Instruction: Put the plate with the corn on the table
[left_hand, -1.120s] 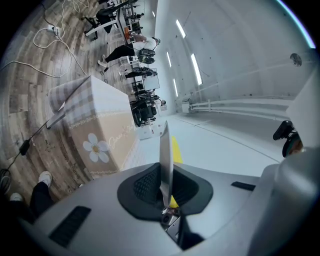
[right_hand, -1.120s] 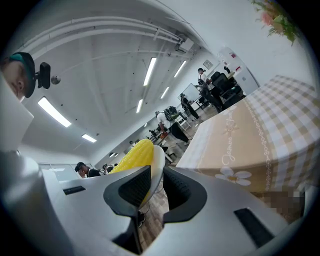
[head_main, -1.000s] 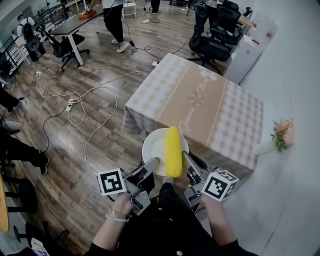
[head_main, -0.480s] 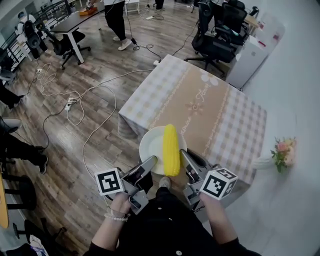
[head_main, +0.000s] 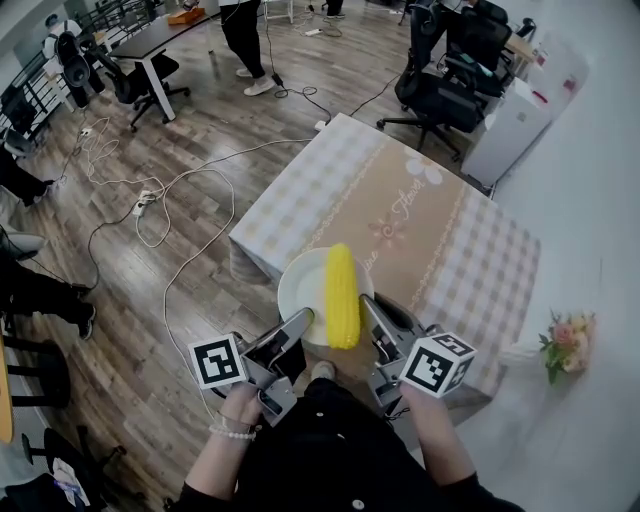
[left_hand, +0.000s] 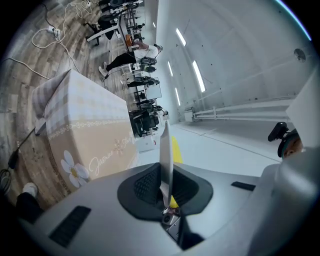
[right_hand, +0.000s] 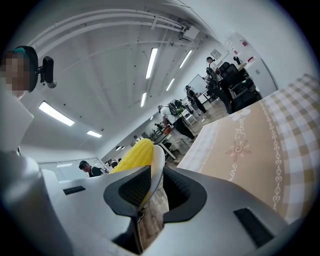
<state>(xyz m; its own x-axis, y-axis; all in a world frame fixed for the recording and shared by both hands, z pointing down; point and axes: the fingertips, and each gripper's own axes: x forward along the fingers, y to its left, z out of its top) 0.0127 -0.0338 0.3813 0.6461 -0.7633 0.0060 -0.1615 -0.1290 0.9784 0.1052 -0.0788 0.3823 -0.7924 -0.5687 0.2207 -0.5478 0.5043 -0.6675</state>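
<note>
**A:** What takes up most of the scene?

**B:** A wooden floor (head_main: 190, 120) strewn with cables (head_main: 150, 215), and on it the bench (head_main: 430, 240) under a checked tablecloth with a plain tan band down its middle.

**A:** And where is the plate?

**B:** The white plate (head_main: 298, 288) is held in the air at the bench's near edge. From the head view its far rim overlaps the cloth, while its near part hangs over the floor. Whether it touches the bench I cannot tell.

**A:** The corn?

**B:** One yellow corn (head_main: 341, 295) cob lies across the plate, pointing toward the bench and reaching past the near rim.

**A:** How is the plate carried?

**B:** By both sides. The left gripper (head_main: 300, 326) has its jaws pinched on the plate's left rim, which shows edge-on between the pads. The right gripper (head_main: 371, 308) is clamped the same way on the right rim, with the corn just beside its jaw.
</note>
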